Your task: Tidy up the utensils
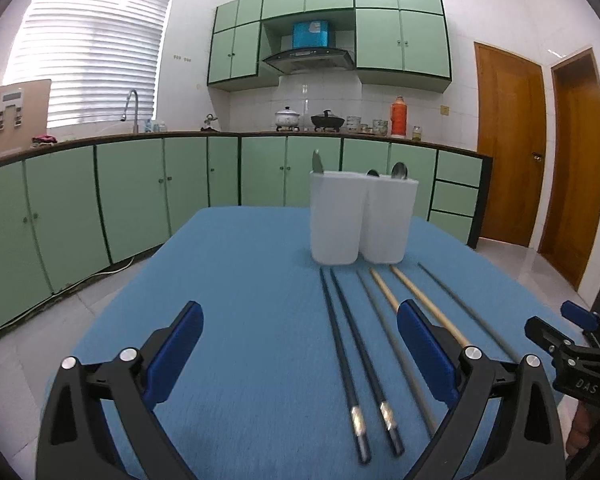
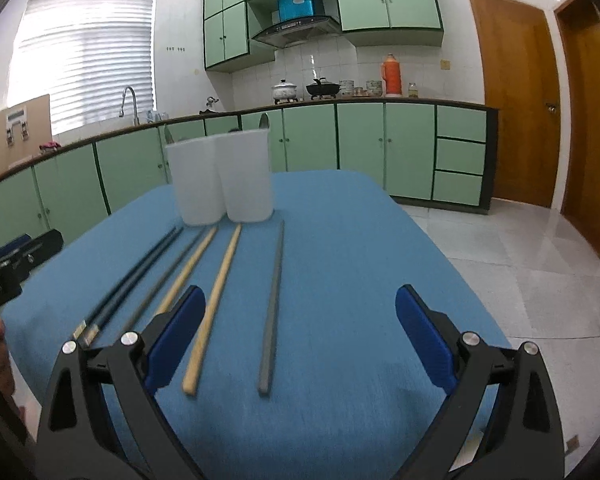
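Honestly, both my tongs, left gripper (image 1: 300,350) and right gripper (image 2: 296,336), hang released and empty. The chopsticks (image 2: 274,300) lie just ahead, the white holder (image 1: 362,220) beyond. Closing carelessly could pinch two mismatched sticks, or roll them aside.

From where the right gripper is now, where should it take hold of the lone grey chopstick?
Grip the grey chopstick near its thick near end, from above, fingers closing across its width. It lies flat on the cloth, apart from the others.
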A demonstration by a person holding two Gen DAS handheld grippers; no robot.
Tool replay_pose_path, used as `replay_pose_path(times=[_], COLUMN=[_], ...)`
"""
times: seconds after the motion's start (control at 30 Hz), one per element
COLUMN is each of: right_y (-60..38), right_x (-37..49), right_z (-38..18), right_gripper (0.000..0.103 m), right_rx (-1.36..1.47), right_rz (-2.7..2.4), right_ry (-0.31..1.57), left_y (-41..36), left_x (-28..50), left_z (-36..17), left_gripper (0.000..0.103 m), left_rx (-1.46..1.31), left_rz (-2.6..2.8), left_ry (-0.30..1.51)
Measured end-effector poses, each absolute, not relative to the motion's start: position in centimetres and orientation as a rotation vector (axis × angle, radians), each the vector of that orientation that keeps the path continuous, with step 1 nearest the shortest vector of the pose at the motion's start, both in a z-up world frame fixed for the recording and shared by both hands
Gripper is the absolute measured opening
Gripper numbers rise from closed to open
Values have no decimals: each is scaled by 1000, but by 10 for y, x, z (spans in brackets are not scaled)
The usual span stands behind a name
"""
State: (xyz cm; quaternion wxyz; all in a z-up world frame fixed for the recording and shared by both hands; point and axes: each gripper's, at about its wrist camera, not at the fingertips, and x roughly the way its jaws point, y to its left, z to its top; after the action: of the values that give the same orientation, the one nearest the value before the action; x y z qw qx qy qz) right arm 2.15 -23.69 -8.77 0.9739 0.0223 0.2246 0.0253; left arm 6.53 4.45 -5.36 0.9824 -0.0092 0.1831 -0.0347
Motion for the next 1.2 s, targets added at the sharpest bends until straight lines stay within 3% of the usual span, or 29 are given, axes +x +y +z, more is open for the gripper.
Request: replay_pose_path(times=[0.03,0.17,0.37,0.43,0.63,0.97,1.03,1.1,1.2], right_y=[-237,-237,-228,-226,-224,-217,-217,-217,-217], right_x=[20,12,3,3,-2,-3,-3,-3,-3], right_z=[-91,-103,-114,-117,-117,-117,-116,-116,-116], right_gripper=[79,72,52,39,24,6,6,6,6], right_rx=[53,71,43,38,20,-17,-17,-13,-13], right_rz=[53,61,77,85,96,108,108,107,108], right_ry=[463,484,489,496,487,479,479,480,480], left_y=[45,48,48,48,48,43,42,41,39], left_x=[64,54,42,41,34,31,31,32,33], left_z=[-55,-62,-66,-67,-70,-80,-82,-86,-92], left_gripper=[95,95,95,95,95,95,93,83,79], left_rx=[-20,-30,-35,-32,-31,-26,-21,-9,3], left_rz=[-65,-54,-51,-51,-54,-58,-59,-62,-68], left_ry=[373,383,389,391,393,416,426,445,470])
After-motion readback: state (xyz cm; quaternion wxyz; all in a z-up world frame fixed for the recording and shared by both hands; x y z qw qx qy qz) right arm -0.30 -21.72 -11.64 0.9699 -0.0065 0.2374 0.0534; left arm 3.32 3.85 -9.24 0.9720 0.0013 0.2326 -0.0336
